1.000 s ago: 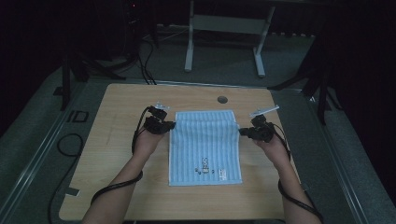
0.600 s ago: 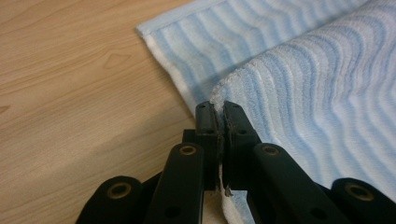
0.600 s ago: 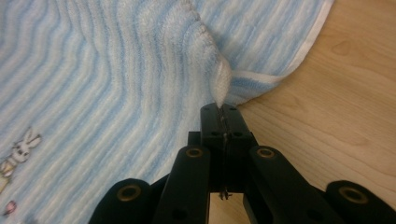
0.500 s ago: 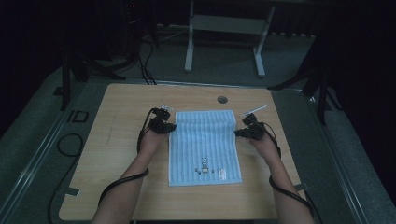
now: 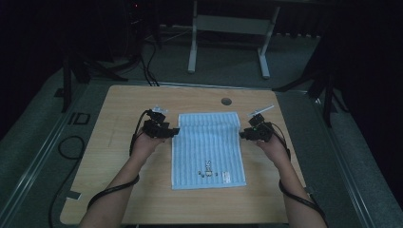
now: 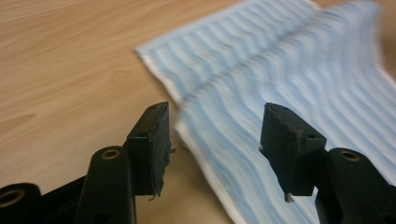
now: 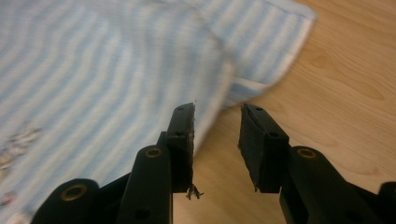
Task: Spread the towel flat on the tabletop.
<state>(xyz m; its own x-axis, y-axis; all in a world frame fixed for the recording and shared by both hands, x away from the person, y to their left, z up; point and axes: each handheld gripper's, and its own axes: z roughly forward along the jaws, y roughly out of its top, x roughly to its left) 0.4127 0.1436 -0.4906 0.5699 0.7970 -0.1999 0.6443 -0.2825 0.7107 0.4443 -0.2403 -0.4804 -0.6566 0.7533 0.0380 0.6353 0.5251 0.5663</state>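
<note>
A light blue striped towel (image 5: pixel 209 147) lies flat on the wooden table (image 5: pixel 119 109), in two layers near its far end, with a small label (image 5: pixel 225 176) near the front. My left gripper (image 5: pixel 175 131) is at the towel's left edge. Its jaws have just been opening and stand apart (image 6: pixel 215 135) over the towel's white hem (image 6: pixel 187 130), pads not pressing on it. My right gripper (image 5: pixel 242 134) is at the right edge. Its jaws have just been opening too (image 7: pixel 217 140), with bare wood in the gap and the towel (image 7: pixel 93 70) beside the left pad.
A round cable hole (image 5: pixel 226 101) sits in the table beyond the towel. A white table frame (image 5: pixel 228 28) stands on the floor behind. Cables (image 5: pixel 71 147) run along the floor at the left, and dark stands flank the table.
Both grippers were shut at the towel's side edges; now both sets of jaws stand apart and the cloth lies free. The hands have shifted slightly inward.
</note>
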